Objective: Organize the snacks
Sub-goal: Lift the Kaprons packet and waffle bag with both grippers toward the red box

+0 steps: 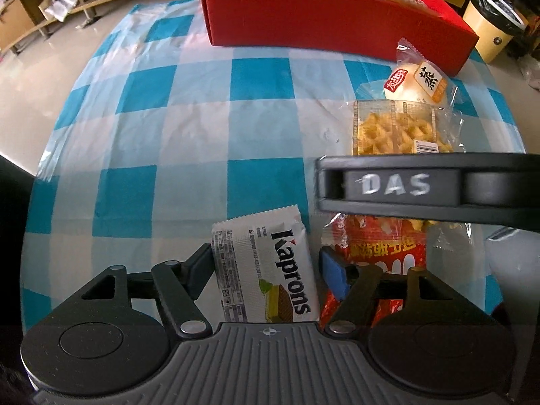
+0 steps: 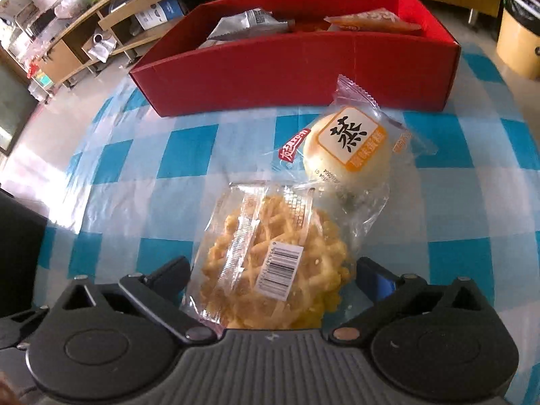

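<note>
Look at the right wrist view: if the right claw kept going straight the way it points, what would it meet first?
Probably the clear packet of lattice crackers, lying between the open right claw fingers on the checked tablecloth.

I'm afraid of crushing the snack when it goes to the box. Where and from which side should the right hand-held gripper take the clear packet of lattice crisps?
Take the packet of lattice crisps from above, across its narrow width near the middle. It lies flat on the checked cloth, and the open right hand-held gripper already straddles its long sides. Close gently; the crisps look brittle.
</note>
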The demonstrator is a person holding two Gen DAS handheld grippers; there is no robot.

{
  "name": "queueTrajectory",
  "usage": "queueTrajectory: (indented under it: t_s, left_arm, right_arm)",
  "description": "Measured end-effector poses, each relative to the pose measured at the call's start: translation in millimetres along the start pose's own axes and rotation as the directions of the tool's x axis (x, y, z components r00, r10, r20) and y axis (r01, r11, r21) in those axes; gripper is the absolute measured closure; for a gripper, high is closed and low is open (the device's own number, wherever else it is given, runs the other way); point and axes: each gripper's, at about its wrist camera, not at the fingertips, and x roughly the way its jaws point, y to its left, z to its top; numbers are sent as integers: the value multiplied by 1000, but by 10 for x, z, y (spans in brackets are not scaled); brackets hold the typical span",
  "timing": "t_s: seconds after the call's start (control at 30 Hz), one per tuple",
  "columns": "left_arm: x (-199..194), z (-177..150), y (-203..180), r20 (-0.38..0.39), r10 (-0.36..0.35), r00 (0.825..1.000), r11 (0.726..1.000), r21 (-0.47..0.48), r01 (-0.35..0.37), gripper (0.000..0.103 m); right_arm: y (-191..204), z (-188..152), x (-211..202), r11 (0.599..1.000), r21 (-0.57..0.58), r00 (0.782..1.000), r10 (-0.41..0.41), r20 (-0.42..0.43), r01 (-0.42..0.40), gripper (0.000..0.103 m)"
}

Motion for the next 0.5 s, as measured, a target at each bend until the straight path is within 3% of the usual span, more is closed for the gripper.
queueTrajectory:
  t_s: [0.17,0.23,0.33,0.5]
  left_arm:
    - [9,27,7,-1,-7,1000,1000,-2,7,27]
    - [2,19,-16,4,1,1000,1000,13,-1,27]
    - [-7,11,-5,8,-2,1000,1000,17,2,26]
    - [-41,32,80,2,-14,1000,1000,-21,14,35]
  right_arm:
    - [284,32,208,978,-169,987,-140,-81,125,1]
    - [257,17,205,979,-174,990,-124,-67,111,2]
    - [97,-68,72,983,-170,997,-76,-17,72,24]
    - [-189,-125,-156,989,-140,999,-48,-6,47,27]
